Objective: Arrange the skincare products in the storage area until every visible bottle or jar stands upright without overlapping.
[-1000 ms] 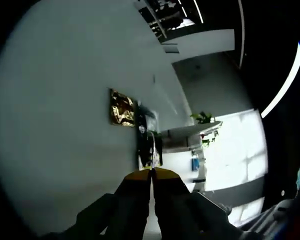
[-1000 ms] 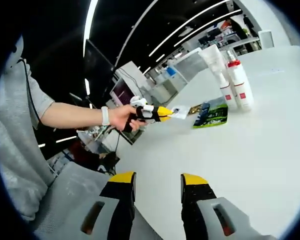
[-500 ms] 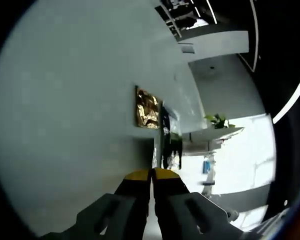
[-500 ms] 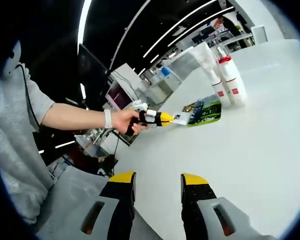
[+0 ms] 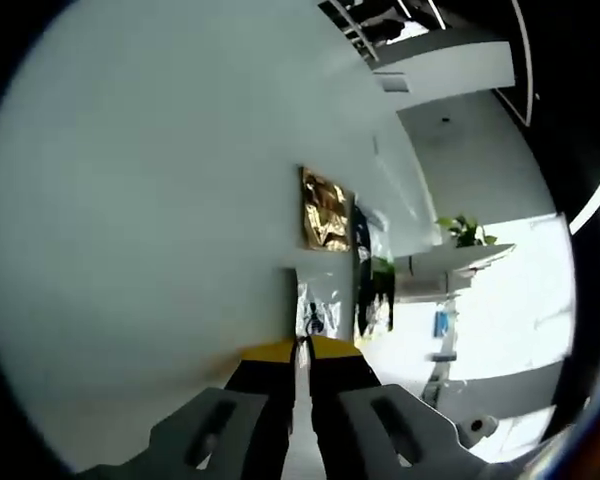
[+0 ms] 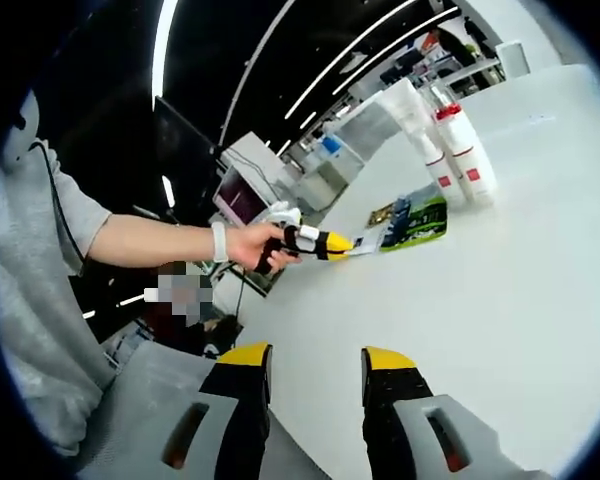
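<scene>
Left claw (image 6: 342, 244), clamped on a clear sachet (image 5: 314, 312), has carried it nearer the gold sachet (image 5: 325, 209) and bottles (image 6: 464, 160); right claw (image 6: 315, 362) apart, idle above worktop (image 6: 500, 300)

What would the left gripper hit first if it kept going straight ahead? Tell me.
The left gripper is shut on a silvery sachet. Straight past that sachet, the next thing looks like the gold sachet lying on the white table, though depth is hard to judge here.
</scene>
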Available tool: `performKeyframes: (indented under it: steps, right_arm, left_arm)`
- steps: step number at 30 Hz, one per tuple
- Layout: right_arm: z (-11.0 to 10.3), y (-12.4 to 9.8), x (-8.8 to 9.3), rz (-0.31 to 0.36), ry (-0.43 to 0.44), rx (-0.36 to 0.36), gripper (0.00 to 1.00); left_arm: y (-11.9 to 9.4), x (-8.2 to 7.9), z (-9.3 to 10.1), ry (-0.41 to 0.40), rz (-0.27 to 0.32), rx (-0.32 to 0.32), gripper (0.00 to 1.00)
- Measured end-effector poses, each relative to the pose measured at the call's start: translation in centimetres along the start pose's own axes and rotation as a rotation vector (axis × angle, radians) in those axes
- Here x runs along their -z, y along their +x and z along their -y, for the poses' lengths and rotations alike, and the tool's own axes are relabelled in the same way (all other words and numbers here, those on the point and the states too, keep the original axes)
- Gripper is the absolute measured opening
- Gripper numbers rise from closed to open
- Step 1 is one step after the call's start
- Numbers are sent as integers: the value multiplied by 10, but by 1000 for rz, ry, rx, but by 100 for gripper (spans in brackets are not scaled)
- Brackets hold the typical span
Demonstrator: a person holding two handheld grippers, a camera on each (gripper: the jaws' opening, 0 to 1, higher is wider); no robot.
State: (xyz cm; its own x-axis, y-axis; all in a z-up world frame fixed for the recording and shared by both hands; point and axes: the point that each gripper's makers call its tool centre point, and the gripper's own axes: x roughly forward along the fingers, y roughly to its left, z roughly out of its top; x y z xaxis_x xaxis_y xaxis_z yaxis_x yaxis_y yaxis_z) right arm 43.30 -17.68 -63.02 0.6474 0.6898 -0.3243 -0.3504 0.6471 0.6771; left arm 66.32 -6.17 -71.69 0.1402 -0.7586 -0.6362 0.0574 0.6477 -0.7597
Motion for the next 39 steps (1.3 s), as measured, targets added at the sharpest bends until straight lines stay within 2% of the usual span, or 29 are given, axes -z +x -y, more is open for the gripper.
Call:
performKeyframes:
  steps: [7, 11, 16, 21, 30, 35, 39]
  right_arm:
    - [0, 0, 1, 0, 5, 1, 31]
    - [-1, 1, 2, -5, 7, -5, 31]
    - [-3, 3, 0, -2, 2, -14, 31]
    - [-5, 4, -1, -6, -7, -23, 31]
    - [-11, 2, -8, 7, -30, -31, 31]
    - [-18, 1, -14, 18, -52, -36, 31]
    - [-27, 0, -19, 24, -82, -50, 32]
  left_arm:
    - [0, -5, 4, 29, 16, -17, 2]
    - [0, -3, 5, 61, 1, -31, 3]
    - [-2, -3, 8, 83, -12, -40, 10]
    - [-9, -10, 11, 90, 12, -50, 19]
    - [-23, -11, 17, 104, 32, -53, 20]
    - [-39, -6, 36, 171, 60, -19, 25]
    - [-62, 3, 52, 239, 91, 5, 29]
